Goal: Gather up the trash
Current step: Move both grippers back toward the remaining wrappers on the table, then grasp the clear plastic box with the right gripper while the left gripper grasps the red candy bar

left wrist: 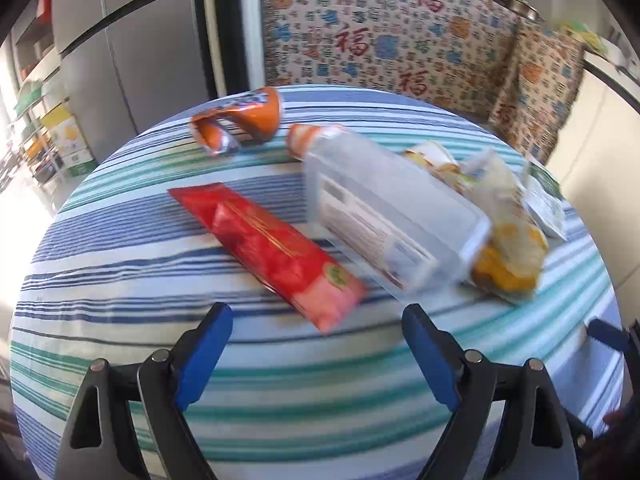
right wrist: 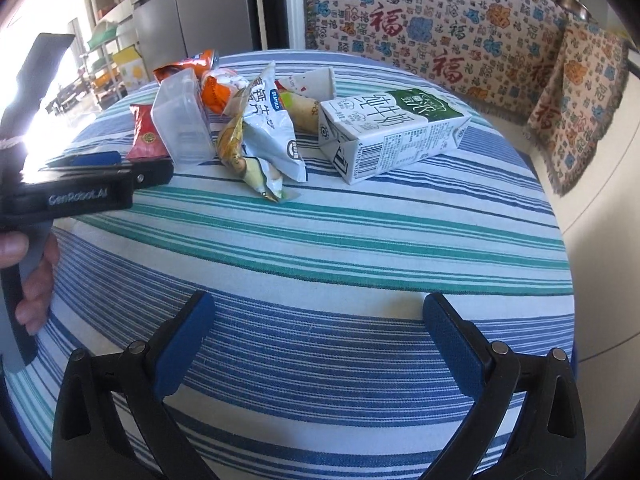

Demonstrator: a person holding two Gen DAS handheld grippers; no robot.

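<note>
A heap of trash lies on the round striped table. A red wrapper (left wrist: 272,248) (right wrist: 146,134) lies flat, its near end just ahead of my left gripper (left wrist: 318,314), which is open and touches nothing. To its right a clear plastic box (left wrist: 384,216) (right wrist: 184,124) leans, blurred. A crumpled yellow and white snack bag (left wrist: 508,248) (right wrist: 260,140) and a white and green milk carton (right wrist: 392,132) (left wrist: 548,204) sit further right. Orange wrappers (left wrist: 240,120) (right wrist: 188,64) lie at the far side. My right gripper (right wrist: 318,300) hovers open and empty over bare cloth.
The striped tablecloth (right wrist: 360,240) covers the table to its edge. A hand (right wrist: 36,280) holds the left gripper's black casing (right wrist: 88,194). A patterned fabric-covered seat (left wrist: 400,40) stands behind the table, and grey cabinets (left wrist: 140,60) and shelves are at the far left.
</note>
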